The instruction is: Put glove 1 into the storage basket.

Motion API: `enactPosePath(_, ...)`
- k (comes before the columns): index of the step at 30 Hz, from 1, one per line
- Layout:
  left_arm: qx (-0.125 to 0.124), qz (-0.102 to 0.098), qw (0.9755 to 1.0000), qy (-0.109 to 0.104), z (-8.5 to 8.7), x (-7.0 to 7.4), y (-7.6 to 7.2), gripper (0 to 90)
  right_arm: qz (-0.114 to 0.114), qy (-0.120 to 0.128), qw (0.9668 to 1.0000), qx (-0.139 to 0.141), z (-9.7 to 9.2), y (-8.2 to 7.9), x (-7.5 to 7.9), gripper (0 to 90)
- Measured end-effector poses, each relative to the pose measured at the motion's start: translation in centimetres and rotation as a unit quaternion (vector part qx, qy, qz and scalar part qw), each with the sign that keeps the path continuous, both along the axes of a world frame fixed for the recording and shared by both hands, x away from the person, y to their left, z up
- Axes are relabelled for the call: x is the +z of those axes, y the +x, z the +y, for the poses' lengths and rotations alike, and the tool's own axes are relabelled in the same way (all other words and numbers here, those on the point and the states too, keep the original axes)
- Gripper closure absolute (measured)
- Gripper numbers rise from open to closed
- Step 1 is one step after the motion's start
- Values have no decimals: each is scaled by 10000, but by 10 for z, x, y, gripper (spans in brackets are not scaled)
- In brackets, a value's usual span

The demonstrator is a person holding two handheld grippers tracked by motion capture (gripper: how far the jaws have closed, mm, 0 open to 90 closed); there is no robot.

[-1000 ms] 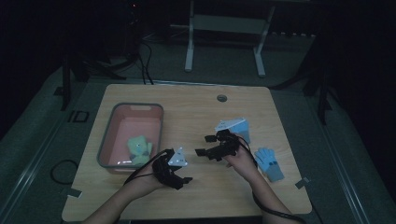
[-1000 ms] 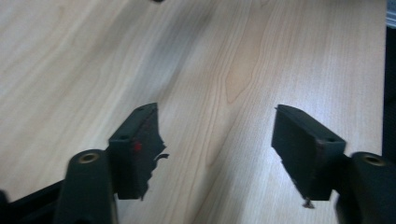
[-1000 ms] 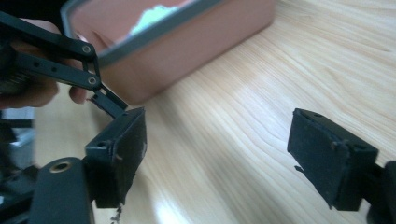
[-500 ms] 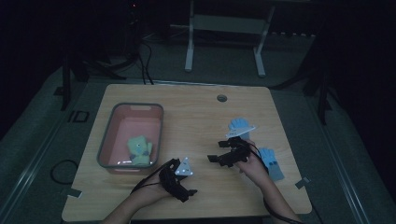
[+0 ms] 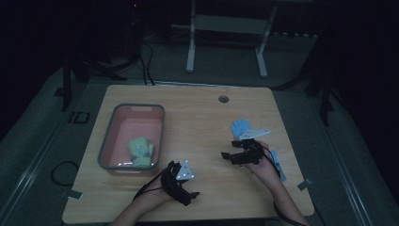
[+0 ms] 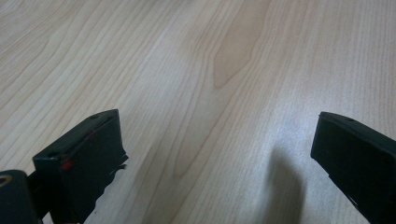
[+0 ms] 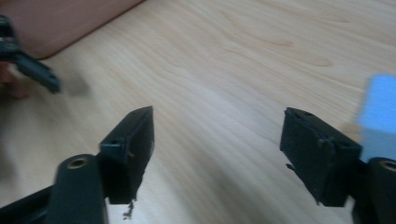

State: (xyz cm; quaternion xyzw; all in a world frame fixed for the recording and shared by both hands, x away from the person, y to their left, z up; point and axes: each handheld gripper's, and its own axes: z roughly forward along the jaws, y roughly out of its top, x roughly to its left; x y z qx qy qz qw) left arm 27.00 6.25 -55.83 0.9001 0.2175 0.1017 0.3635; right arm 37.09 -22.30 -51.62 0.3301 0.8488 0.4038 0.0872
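Observation:
My left gripper point(image 5: 184, 182) rests low near the table's front edge, right of the pink tub point(image 5: 106, 150). In the left gripper view its jaws point(image 6: 215, 154) stand wide open over bare wood, having opened within the last second. My right gripper point(image 5: 229, 151) points left over the table's right half, just in front of a light blue cloth-like piece point(image 5: 240, 126). Its jaws point(image 7: 217, 144) are open and have just been closing, with nothing between them. A blue thing point(image 7: 379, 112) shows just to the right of its right jaw. A yellow-green soft piece point(image 5: 140, 150) lies in the tub.
A second blue piece point(image 5: 277, 162) lies by the right hand, near the table's right edge. A round hole point(image 5: 223, 99) sits in the tabletop at the back. The tub's pink wall point(image 7: 70, 18) and the left gripper's black jaw point(image 7: 32, 67) show far off in the right gripper view.
The right gripper has moved right and nearer, away from the table's middle. The left gripper has sunk toward the front edge and its jaws have spread.

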Motion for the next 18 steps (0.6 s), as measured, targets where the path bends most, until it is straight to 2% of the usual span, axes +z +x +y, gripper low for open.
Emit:
enactPosePath(4,-60,59,10000,-55,3,0,-1,40,-68,-39,9998,-177,-9,6,-1,308)
enactPosePath(9,-73,107,9999,15,4,-1,-2,39,-126,-127,9993,-321,-16,10,-1,312)
enactPosePath(10,-72,165,9998,13,4,-1,-2,39,-129,-138,9992,-346,-17,11,-1,314)
enactPosePath(14,-48,161,9998,-42,6,-1,-2,37,-331,-323,9976,-509,-25,24,2,374)
enactPosePath(18,-37,150,9999,-77,6,-1,-2,37,-420,-510,9955,-679,-31,41,3,401)
